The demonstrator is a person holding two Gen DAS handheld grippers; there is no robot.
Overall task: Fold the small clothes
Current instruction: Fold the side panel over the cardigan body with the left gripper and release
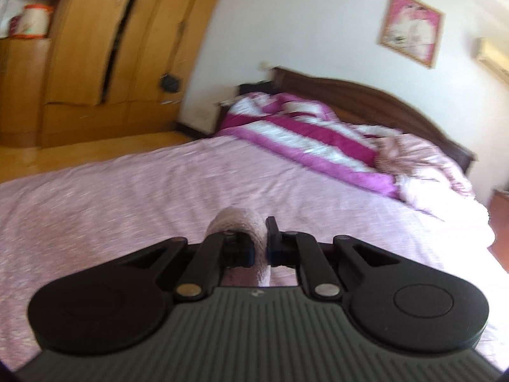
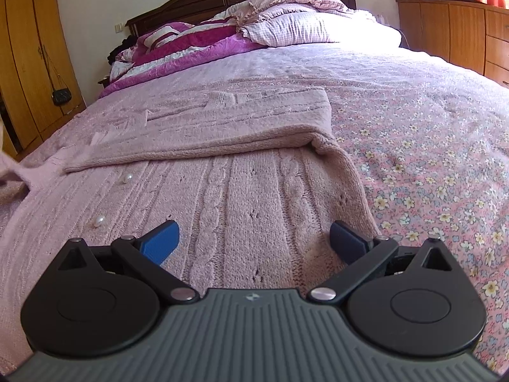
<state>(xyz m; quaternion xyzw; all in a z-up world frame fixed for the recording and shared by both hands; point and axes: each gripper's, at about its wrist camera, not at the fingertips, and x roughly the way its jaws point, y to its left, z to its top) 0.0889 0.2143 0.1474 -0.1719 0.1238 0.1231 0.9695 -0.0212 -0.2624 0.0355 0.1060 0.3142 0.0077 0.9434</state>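
Left claw [image 1: 260, 242] clenched on pink knit fabric fold [image 1: 237, 222], raised above bed [image 1: 127, 197]. Right claw [image 2: 254, 243] released, fingers spread, pink cardigan [image 2: 241, 191] directly beneath.

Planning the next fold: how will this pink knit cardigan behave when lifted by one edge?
Probably floppy: the cardigan drapes limply at its folded sleeve. Its thick cable knit likely grips the fingers, not slips. The pearl buttons could snag.

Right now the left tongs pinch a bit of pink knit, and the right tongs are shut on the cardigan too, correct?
Not quite. The right wrist view shows the right tongs open over the cardigan, gripping nothing. The left tongs do pinch pink knit.
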